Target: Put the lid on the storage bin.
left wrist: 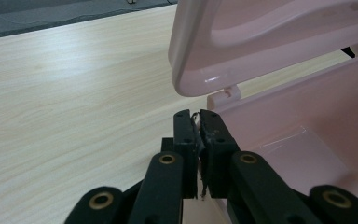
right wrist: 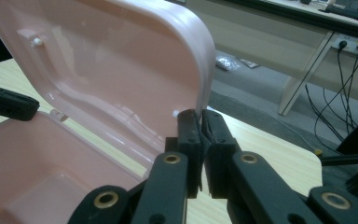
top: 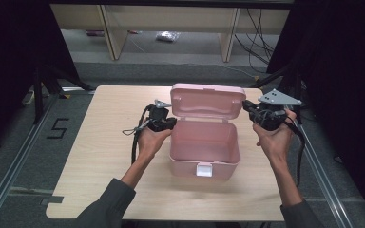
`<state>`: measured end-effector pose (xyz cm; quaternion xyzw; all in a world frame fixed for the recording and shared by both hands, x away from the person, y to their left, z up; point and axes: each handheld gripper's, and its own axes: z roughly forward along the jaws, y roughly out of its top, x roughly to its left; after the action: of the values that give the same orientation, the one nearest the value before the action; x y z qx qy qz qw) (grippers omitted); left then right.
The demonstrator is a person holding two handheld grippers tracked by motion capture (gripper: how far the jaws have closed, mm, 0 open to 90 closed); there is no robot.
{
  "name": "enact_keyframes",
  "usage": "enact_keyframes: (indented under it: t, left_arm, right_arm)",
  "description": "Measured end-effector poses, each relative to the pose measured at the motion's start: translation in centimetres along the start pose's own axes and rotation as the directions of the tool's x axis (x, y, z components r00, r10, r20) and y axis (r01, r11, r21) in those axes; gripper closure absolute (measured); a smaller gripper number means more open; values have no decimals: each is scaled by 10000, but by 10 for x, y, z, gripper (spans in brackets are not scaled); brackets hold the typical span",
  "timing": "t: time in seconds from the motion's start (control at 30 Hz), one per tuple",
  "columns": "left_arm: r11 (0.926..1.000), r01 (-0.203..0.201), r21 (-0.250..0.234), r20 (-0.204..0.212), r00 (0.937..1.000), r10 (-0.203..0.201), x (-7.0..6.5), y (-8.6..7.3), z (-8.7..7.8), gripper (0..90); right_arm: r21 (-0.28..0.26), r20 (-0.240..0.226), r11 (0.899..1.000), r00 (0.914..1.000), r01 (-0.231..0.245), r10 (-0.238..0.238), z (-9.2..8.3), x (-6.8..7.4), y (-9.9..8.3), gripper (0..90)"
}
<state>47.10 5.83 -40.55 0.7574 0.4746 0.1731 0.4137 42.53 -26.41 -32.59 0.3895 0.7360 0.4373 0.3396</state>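
Observation:
A pink plastic box [top: 204, 152] stands open in the middle of the table, its latch [top: 203, 169] facing the person and nothing inside it. The lid [top: 208, 100] stands upright at the back. My left gripper [top: 172, 122] is shut with nothing in it, tips at the box's left rear corner beside the hinge [left wrist: 226, 95]. In the left gripper view the closed jaw tips [left wrist: 198, 116] sit just below the lid [left wrist: 261, 37]. My right gripper [top: 245, 104] is shut too, its tips [right wrist: 199, 114] against the lid's right edge [right wrist: 205, 70]. The left gripper [right wrist: 9, 103] shows across the box.
The light wooden table [top: 114, 142] has bare room to the left of and in front of the box. Beyond its far edge are desk legs [top: 111, 33], a small bag [top: 167, 36] and cables [top: 259, 38] on the floor. Dark curtains flank both sides.

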Motion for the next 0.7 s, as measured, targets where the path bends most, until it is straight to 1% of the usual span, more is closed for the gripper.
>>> enact_keyframes:
  t: [0.03, 0.07, 0.1, 0.13, 0.17, 0.2, 0.23, 0.27, 0.3, 0.33, 0.37, 0.43, 0.47, 0.5, 0.53, 0.57, 0.6, 0.63, 0.67, 0.7]
  left_arm:
    - [10000, -2, -14, -2, 10000, 2, 0, 0, 0, 856]
    - [10000, 5, -25, -6, 10000, -5, 0, 0, 0, 855]
    - [10000, 16, -50, 3, 10000, -16, 0, 0, 0, 855]
    - [10000, 14, -42, 10, 10000, -14, 0, 0, 0, 855]
    - [10000, 8, -59, 23, 10000, -8, 0, 0, 0, 854]
    - [10000, -2, -55, 28, 10000, 2, 0, -1, 0, 853]
    - [10000, 29, -76, 51, 10000, -28, 1, -1, 0, 852]
    - [9999, 115, -112, 101, 9999, -114, 1, -1, 0, 848]
    - [9997, 161, -197, 105, 9998, -159, 1, -1, 0, 844]
    - [9998, 145, -152, 180, 9997, -143, 2, -1, 0, 841]
    - [9997, 181, -190, 245, 9995, -177, 3, -1, -1, 837]
    - [9997, 159, -202, 304, 9994, -152, 3, -1, -3, 827]
    - [9996, 147, -248, 289, 9995, -139, 3, -1, -4, 821]
    - [9997, 100, -209, 319, 9994, -93, 3, -2, -4, 811]
    - [9998, 80, -199, 345, 9994, -73, 4, -2, -5, 802]
    - [9997, 85, -229, 346, 9994, -77, 4, -2, -6, 794]
    - [9996, 107, -248, 428, 9990, -97, 4, -2, -7, 787]
    - [9996, 123, -239, 501, 9987, -111, 4, -2, -8, 778]
    - [9994, 126, -308, 535, 9985, -110, 3, -3, -10, 765]
    - [9997, 15, -260, 613, 9981, 1, 3, -3, -12, 755]
  right_arm:
    - [-16, 11, 10000, 10000, 9, -9, 0, 1, 0, 874]
    - [117, -15, 9999, 9999, -113, 113, -2, 1, -1, 875]
    - [-48, 64, 10000, 10000, -48, 48, -2, 2, -1, 874]
    - [23, 40, 10000, 10000, 4, -5, -3, 2, -1, 875]
    - [125, 11, 9998, 9998, -182, 182, -4, 4, -2, 875]
    - [57, 24, 10000, 10000, 13, -13, -5, 3, -2, 875]
    - [28, 46, 10000, 10000, 30, -30, -5, 3, -2, 875]
    - [101, -1, 9999, 9999, -140, 140, -6, 4, -3, 875]
    - [-64, 101, 10000, 9999, 2, -1, -6, 4, -3, 875]
    - [43, 29, 10000, 10000, 11, -11, -7, 4, -3, 876]
    - [-33, 14, 10000, 10000, -17, 18, -6, 4, -4, 876]
    - [-55, 22, 10000, 10000, -51, 51, -7, 4, -5, 876]
    - [2, 26, 9999, 9999, -143, 143, -8, 5, -6, 876]
    - [-13, -17, 10000, 10000, -60, 60, -8, 5, -6, 876]
    - [-93, 45, 9999, 10000, -87, 88, -8, 5, -6, 876]
    - [-100, -39, 9999, 10000, -51, 51, -9, 5, -7, 876]
    - [-113, -101, 9999, 9999, -56, 55, -9, 6, -7, 876]
    - [-109, 56, 9999, 10000, -46, 47, -10, 7, -8, 876]
    - [6, 15, 10000, 10000, -17, 17, -12, 8, -9, 876]
    - [-114, 24, 9999, 10000, -55, 56, -12, 9, -10, 876]
